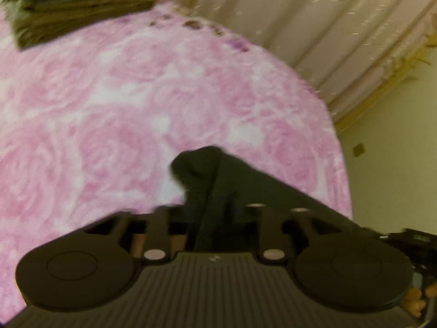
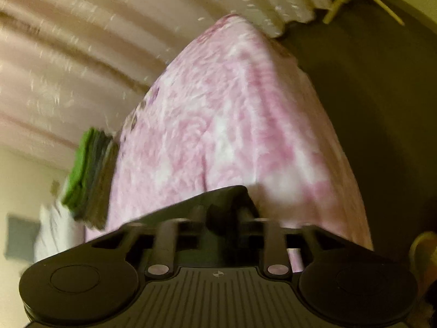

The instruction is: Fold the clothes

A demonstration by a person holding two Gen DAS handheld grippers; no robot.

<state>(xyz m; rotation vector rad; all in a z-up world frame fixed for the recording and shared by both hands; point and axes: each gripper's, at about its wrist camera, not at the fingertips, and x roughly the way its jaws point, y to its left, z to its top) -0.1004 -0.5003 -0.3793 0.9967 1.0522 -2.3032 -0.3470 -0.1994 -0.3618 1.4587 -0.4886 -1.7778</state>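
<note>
One bed (image 1: 114,104) fills most of both views, covered in a plush, fuzzy pink-and-white blanket with large swirled rose shapes; its edge curves away in the fisheye. Behind it hangs a pale pink curtain (image 1: 314,22), satiny, in soft vertical folds flecked with small light specks.

At the bed's far corner sits one stack of folded clothes (image 1: 79,8), flat rectangular layers: green on top, blue-grey beneath, olive-brown at the bottom. The right wrist view shows the same stack (image 2: 90,175) edge-on.

One black garment (image 1: 207,175), matte and limp, lies on the blanket near the bed's near edge, bunched into a rounded lump with a long straight-edged panel running off to the right.

Two tools are in use. The left hand-held gripper (image 1: 210,207) stands partly open, the black cloth lying between its fingers; whether the pads press it I cannot tell. The right hand-held gripper (image 2: 222,216) is likewise partly open, with dark fabric (image 2: 224,199) bunched between its fingers.
</note>
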